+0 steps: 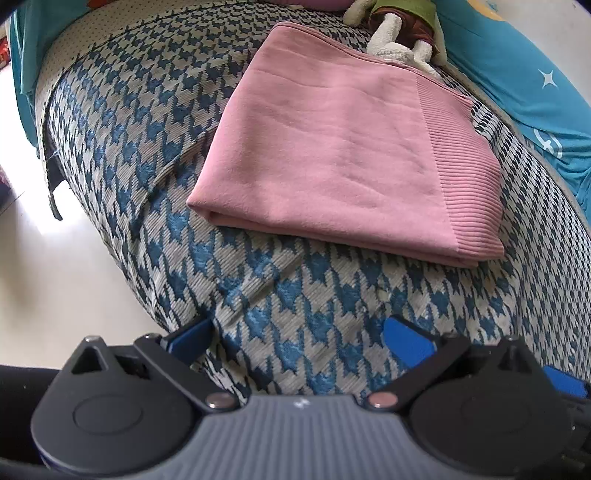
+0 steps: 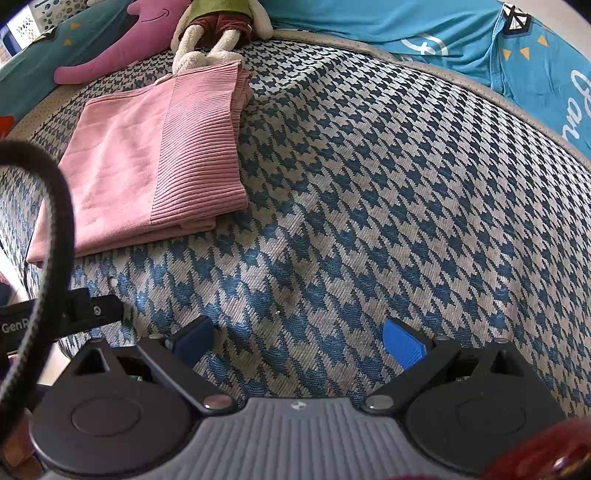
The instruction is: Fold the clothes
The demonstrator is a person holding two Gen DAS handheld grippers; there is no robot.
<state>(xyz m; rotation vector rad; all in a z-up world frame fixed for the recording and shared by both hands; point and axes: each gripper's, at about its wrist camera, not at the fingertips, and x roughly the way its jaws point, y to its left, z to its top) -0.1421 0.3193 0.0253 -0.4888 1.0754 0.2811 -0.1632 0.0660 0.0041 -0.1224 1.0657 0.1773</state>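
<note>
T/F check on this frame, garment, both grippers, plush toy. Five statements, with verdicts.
1. The pink garment lies folded on the houndstooth cover. True.
2. The left gripper is clamped on the garment. False: it is open, apart from it.
3. The right gripper is open and holds nothing. True.
4. The plush toy lies on top of the garment. False: it lies beyond its far edge.
5. The garment's ribbed band is blue. False: pink.
</note>
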